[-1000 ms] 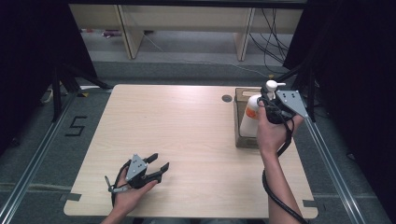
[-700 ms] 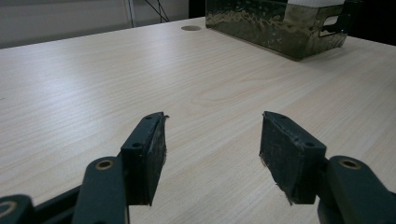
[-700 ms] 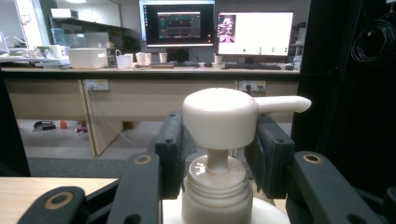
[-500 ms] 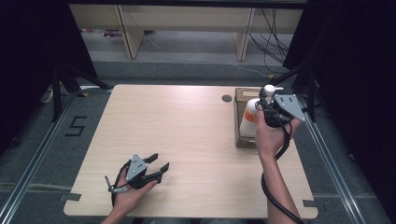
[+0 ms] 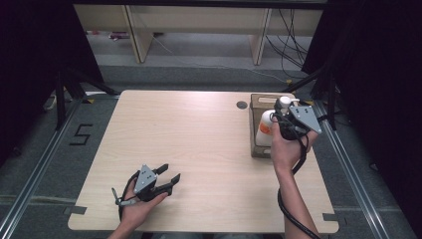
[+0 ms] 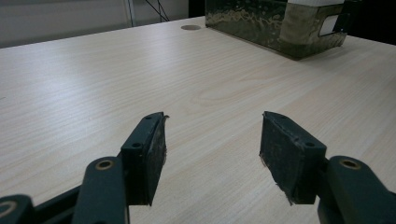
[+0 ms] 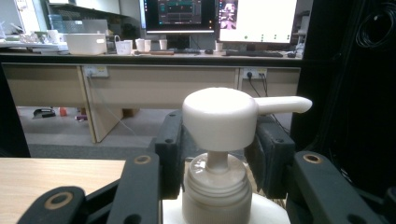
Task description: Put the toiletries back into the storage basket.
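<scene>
The pump bottle [image 5: 264, 129] was white, with an orange label, and it stood upright inside the brown box [image 5: 255, 149]. It looked like stiff plastic with a smooth and probably slippery body; how full it was could not be seen, so its weight was only a guess. The pump head [image 7: 219, 119] with its long spout looked like the weak part, because it can sink or turn when it is pressed. The neck collar [image 7: 217, 186] under the head seemed the better place to hold, as the head above would stop a slip upward.

The right gripper [image 7: 218, 156] was at that neck, with its jaws close on both sides of it, apparently holding the bottle. The box stood at the far right part of the table [image 5: 199, 144]. Well apart from the box, at the near left edge, the left gripper [image 6: 212, 144] rested low over the table with its jaws wide and nothing between them.
</scene>
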The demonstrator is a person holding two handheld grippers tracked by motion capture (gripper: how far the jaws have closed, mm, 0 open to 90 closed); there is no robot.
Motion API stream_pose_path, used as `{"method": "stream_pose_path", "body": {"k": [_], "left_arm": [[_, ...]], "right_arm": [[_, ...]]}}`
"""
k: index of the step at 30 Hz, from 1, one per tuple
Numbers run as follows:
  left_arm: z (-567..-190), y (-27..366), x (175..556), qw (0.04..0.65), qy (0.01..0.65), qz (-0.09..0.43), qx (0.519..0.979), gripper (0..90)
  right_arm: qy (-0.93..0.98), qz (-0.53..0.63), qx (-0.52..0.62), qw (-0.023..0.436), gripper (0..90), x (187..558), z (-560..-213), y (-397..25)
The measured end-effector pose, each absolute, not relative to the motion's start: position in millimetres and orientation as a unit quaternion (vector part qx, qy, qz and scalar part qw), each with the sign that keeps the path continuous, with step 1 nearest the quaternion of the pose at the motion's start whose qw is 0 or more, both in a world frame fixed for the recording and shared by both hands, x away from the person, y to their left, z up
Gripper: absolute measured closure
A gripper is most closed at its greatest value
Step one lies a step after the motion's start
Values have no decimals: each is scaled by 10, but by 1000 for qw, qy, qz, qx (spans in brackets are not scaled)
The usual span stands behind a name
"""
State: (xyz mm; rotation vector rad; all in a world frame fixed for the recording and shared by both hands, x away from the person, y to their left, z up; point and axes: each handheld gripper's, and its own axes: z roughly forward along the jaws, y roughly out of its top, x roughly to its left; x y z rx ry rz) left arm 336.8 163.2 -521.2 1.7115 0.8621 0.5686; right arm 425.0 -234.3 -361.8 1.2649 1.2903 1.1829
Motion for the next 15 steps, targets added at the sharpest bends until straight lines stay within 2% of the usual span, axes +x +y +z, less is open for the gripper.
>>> {"method": "stream_pose_path", "body": {"k": [15], "left_arm": [[-5213,1633,3368,542,364,239,719,399]], "right_arm": [[533,477,520,467,605,4233,-3733,-2339]]}}
